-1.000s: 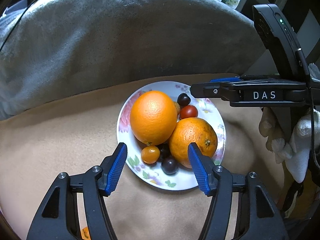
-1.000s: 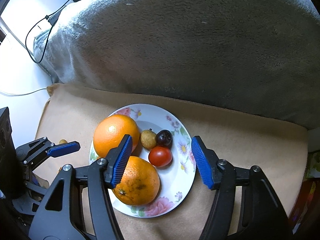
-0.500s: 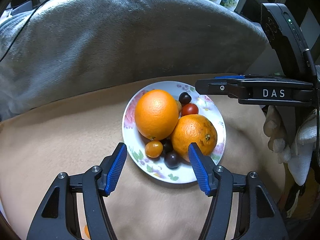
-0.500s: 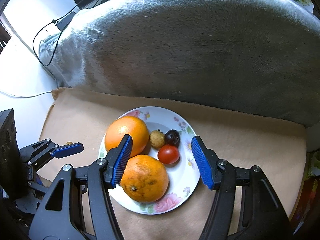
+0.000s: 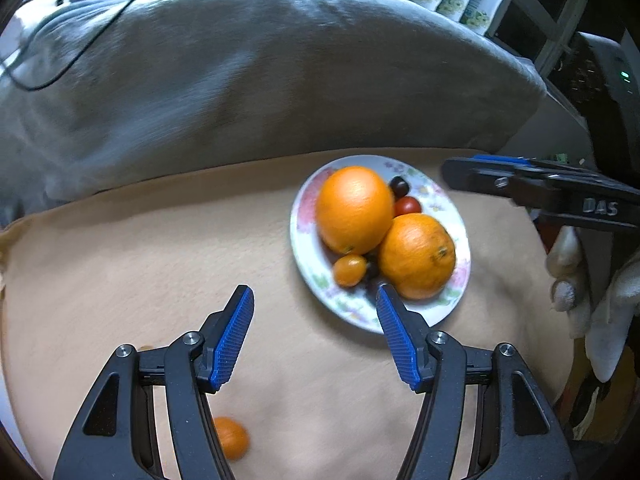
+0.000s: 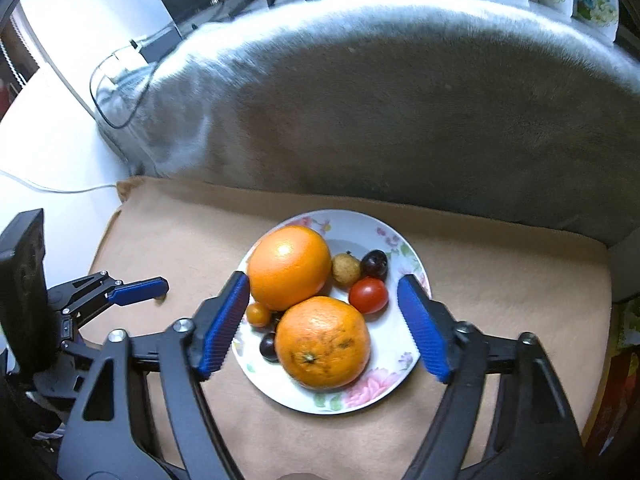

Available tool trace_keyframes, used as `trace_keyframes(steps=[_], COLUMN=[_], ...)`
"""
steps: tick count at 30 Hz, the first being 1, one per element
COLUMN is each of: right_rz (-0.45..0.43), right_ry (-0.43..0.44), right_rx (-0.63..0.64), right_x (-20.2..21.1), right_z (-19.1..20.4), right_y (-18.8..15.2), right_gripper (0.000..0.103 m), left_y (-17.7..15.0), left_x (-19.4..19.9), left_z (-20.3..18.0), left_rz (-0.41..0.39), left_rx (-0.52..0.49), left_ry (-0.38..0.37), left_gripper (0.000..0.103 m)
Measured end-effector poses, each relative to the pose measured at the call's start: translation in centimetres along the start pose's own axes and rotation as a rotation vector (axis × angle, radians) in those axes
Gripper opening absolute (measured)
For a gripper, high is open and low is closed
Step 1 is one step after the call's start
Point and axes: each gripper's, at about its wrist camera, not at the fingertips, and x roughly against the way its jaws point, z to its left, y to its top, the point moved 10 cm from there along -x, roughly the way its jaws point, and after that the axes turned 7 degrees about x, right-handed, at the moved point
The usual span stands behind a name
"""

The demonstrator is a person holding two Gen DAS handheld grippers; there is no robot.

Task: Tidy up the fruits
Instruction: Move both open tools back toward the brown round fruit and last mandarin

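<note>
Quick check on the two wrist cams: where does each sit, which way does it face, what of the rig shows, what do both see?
Left wrist: on the left gripper, looking forward and down along its open blue-padded fingers at the tan cloth; the floral white plate lies ahead to the right, the right gripper and gloved hand at right.
Right wrist: on the right gripper, open over the plate; left gripper at left edge.
Shared: plate, both large oranges, grey blanket.

Floral plate point(image 6: 404, 364) holds two oranges point(image 6: 322, 342), tomato point(image 6: 368, 295), small fruits; one small orange fruit point(image 5: 231, 443) loose on cloth.
</note>
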Motion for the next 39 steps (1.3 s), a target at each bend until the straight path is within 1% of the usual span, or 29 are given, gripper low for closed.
trace_keyframes(steps=[3,5,10,12,13,15,19,21,25,30,31,32,34,36,37,39], right_rz=[-0.005,-0.002,0.023,0.049,0.104,0.127,0.131,0.134,0.146,0.182,0.190,0.197,0.211,0.228,0.235,0.247], right_ry=[-0.003,-0.008,-0.020,-0.026,0.026,0.027,0.050,0.080,0.125,0.196,0.211,0.220,0.235,0.257,0.266,0.280], right_rx=[0.013,0.026,0.080,0.106,0.157,0.178,0.207,0.215,0.237,0.280,0.289,0.297,0.316,0.325,0.326,0.334], right_x=[0.4,0.4,0.3,-0.1,-0.2,-0.5,-0.9,-1.0,-1.5,-2.7,-2.9,-3.2,-3.8,-4.4,-4.7,-5.4], right_z=[0.8,1.4,3.3,4.4,5.2,6.1,8.2,9.4,11.5,14.8,15.4,16.0,17.2,18.2,18.6,19.4], right_y=[-0.2,-0.3,-0.9,-1.4,-2.1,-2.7,-3.6,-4.2,-5.3,-7.1,-7.5,-7.8,-8.4,-9.0,-9.2,-9.7], right_gripper=[0.079,0.079,0.079,0.079,0.079,0.079,0.079,0.079,0.079,0.079,0.079,0.079,0.076,0.072,0.071,0.071], left_y=[-0.4,-0.7,-1.6,-2.0,-2.2,-2.7,-3.9,-4.6,-5.3,-5.8,-5.7,-5.9,-6.1,-6.1,-6.1,-6.2], left_x=[0.4,0.7,1.2,1.4,1.5,1.5,1.1,1.1,1.2,1.4,1.3,1.4,1.5,1.3,1.2,1.3], left_z=[1.8,3.5,7.8,9.2,10.0,11.1,13.2,14.5,15.6,16.1,15.8,15.9,16.0,15.8,15.8,16.0], left_rz=[0.003,0.008,0.026,0.029,0.030,0.033,0.056,0.062,0.063,0.061,0.063,0.065,0.071,0.074,0.077,0.077], left_rx=[0.017,0.046,0.137,0.166,0.179,0.197,0.270,0.303,0.325,0.329,0.326,0.322,0.312,0.304,0.301,0.297], left_ry=[0.028,0.048,0.082,0.094,0.105,0.120,0.095,0.093,0.086,0.067,0.060,0.053,0.045,0.037,0.033,0.031], left_gripper=[0.063,0.063,0.063,0.063,0.063,0.063,0.063,0.063,0.063,0.061,0.059,0.053,0.048,0.045,0.043,0.042])
